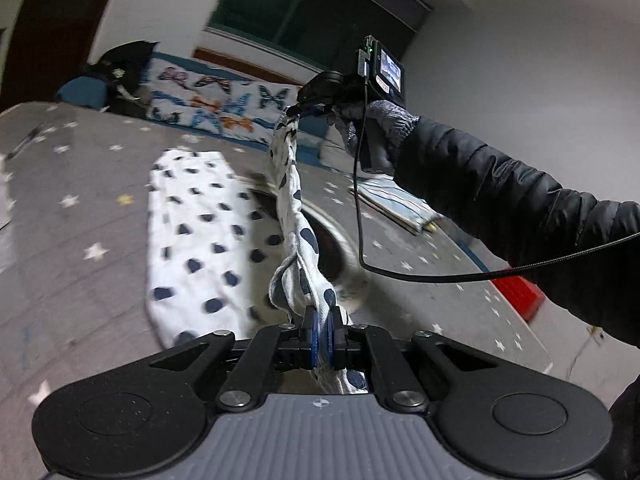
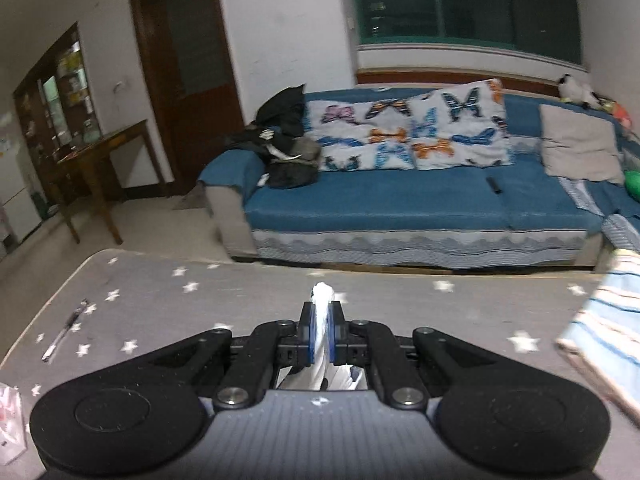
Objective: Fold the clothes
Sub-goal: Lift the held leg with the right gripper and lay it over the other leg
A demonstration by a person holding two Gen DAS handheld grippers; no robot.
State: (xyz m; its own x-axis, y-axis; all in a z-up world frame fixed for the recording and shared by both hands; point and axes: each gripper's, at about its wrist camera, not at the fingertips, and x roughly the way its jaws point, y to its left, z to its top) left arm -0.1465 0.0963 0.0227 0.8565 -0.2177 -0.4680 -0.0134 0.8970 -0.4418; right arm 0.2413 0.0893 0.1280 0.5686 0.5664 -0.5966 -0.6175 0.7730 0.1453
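Across the grey star-printed table [image 1: 72, 184], a white garment with dark blue spots [image 1: 192, 240] lies partly spread at ten o'clock from the left gripper [image 1: 321, 334], while one edge of it is lifted and drawn into a taut, twisted band running up toward twelve o'clock. The left gripper's blue pads [image 1: 316, 336] are pressed together on the near end of that band. At the far end, toward one o'clock, the right gripper [image 1: 298, 111] pinches the other corner; in its own wrist view the right gripper [image 2: 319, 334] shows a tuft of white cloth squeezed between closed pads and poking out past the tips.

The fabric looks light, thin and limp: it sags, bunches into a rope under tension and will likely slip or fold wherever it is unsupported. Corners and hem edges seem the sensible holds, since a pinch in the middle would only gather a wad.

A gloved hand [image 1: 372, 128] in a dark padded sleeve [image 1: 520, 216] carries the right gripper raised above the table, its cable [image 1: 400, 274] trailing back toward four o'clock. Both grippers tilt downward over the tabletop. A striped folded cloth [image 2: 604, 336] lies at three o'clock in the right wrist view, a pen [image 2: 64, 334] at nine o'clock, and a blue sofa with butterfly cushions [image 2: 400, 200] stands beyond the table at twelve o'clock.
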